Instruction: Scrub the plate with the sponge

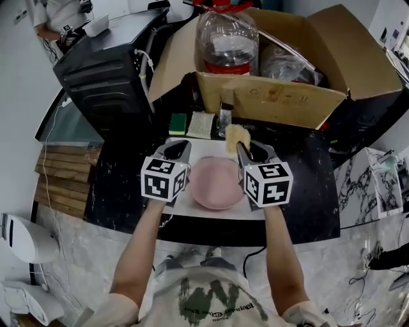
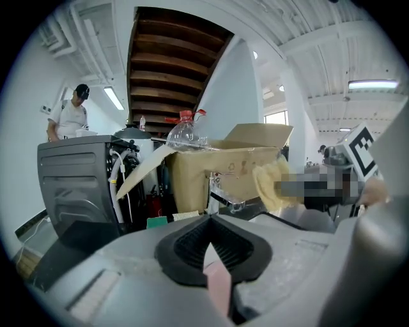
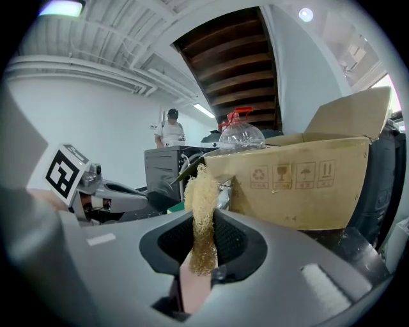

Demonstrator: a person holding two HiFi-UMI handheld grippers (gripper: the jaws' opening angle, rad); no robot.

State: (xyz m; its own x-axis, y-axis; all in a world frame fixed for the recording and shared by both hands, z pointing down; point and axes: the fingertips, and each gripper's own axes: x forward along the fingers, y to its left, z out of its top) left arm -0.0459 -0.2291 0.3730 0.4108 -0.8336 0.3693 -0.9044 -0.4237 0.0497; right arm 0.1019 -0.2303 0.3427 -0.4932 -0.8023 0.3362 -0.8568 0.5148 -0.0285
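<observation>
A pink plate (image 1: 217, 183) lies on a white board (image 1: 186, 203) on the black counter, between my two grippers. My right gripper (image 1: 245, 151) (image 3: 203, 225) is shut on a yellow fibrous sponge (image 1: 235, 136) (image 3: 200, 198), which sticks up out of the jaws above the plate's far right rim. The left gripper (image 1: 177, 151) (image 2: 208, 227) hovers just left of the plate's far rim, shut, with nothing held between its black pads. From the left gripper view the sponge (image 2: 269, 182) shows to the right, off the plate.
An open cardboard box (image 1: 281, 99) with a big clear bottle (image 1: 227, 41) stands just behind the board. A green sponge (image 1: 177, 122) and a pale scrub pad (image 1: 200, 124) lie at its foot. A black machine (image 1: 105, 70) is at back left, a person (image 1: 57, 16) beyond.
</observation>
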